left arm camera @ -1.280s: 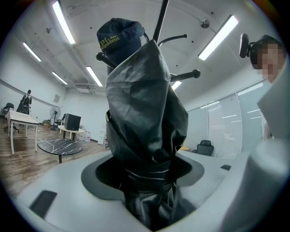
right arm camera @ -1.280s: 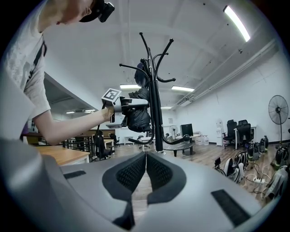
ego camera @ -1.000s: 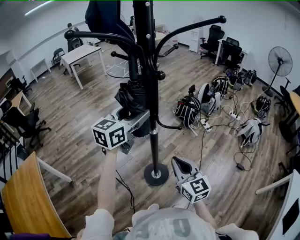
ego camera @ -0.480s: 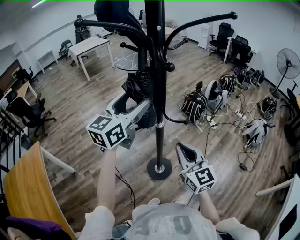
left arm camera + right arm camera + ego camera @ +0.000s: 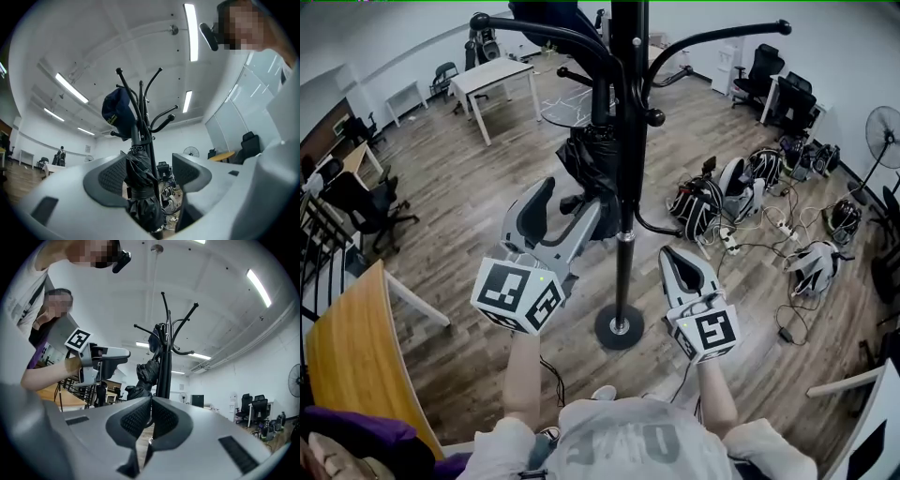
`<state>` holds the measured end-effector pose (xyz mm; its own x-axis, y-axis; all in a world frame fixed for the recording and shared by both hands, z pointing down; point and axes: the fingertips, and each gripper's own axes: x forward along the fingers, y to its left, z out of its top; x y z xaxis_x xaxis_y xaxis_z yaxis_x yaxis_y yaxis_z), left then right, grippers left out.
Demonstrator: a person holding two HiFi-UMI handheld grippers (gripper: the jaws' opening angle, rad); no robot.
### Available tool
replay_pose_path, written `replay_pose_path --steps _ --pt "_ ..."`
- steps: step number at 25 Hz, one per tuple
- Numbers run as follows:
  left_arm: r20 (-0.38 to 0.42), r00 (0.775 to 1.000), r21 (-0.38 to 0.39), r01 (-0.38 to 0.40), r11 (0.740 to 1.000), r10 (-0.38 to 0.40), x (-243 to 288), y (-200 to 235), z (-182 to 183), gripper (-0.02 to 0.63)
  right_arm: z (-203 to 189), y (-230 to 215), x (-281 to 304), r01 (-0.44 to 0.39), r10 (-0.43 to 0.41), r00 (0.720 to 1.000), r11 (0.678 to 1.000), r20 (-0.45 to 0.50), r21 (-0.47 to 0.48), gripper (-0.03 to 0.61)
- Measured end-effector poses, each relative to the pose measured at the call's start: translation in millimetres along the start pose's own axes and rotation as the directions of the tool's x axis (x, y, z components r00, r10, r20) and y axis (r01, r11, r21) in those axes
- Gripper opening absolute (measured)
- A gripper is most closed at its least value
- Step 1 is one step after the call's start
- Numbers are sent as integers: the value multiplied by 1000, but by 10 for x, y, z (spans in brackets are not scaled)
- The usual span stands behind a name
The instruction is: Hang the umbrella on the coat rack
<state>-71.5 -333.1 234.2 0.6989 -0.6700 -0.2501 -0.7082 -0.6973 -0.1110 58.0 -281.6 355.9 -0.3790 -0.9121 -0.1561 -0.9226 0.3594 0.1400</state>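
Note:
A black folded umbrella (image 5: 589, 167) hangs against the black coat rack (image 5: 627, 197), under one of its curved arms. My left gripper (image 5: 560, 214) is open just below and in front of it. In the left gripper view the umbrella (image 5: 140, 183) shows in the gap between the two spread pads (image 5: 111, 176), and I cannot tell whether they touch it. To the right of the pole, my right gripper (image 5: 679, 262) is shut with nothing in it. In the right gripper view the shut gripper (image 5: 151, 417) points at the pole (image 5: 163, 366) and the umbrella (image 5: 149, 371).
A dark blue cap (image 5: 115, 112) hangs on an upper arm. The rack's round base (image 5: 620, 329) stands on the wood floor. Bags, helmets and cables (image 5: 741, 187) lie at the right, a white table (image 5: 492, 75) behind, a wooden table (image 5: 342, 370) at the left, a fan (image 5: 887, 127) far right.
My left gripper has drawn back down and toward me from the umbrella, which stays hanging on the rack. The right gripper has risen a little.

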Motion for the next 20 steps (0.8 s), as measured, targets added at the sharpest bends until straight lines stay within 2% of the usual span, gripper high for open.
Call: replay_pose_path --steps 2,5,9,14,20 --pt "8 999 49 -34 998 34 -109 -100 -8 291 41 0 2 0 0 1000 1000 7 -4 31" --pt "33 995 102 -92 990 90 -268 -229 -59 179 59 31 -2 -5 5 1000 1000 9 -7 31" --pt "100 980 86 -180 980 171 -479 -297 -159 58 16 86 -15 -6 6 1000 1000 1 5 31" --pt "96 961 67 -267 961 260 -668 -329 -391 34 -61 145 -54 -3 3 1000 1000 -11 29 31" --pt "17 941 18 -337 941 337 -854 -297 -755 26 -194 188 -102 13 -12 999 1000 -44 21 29"
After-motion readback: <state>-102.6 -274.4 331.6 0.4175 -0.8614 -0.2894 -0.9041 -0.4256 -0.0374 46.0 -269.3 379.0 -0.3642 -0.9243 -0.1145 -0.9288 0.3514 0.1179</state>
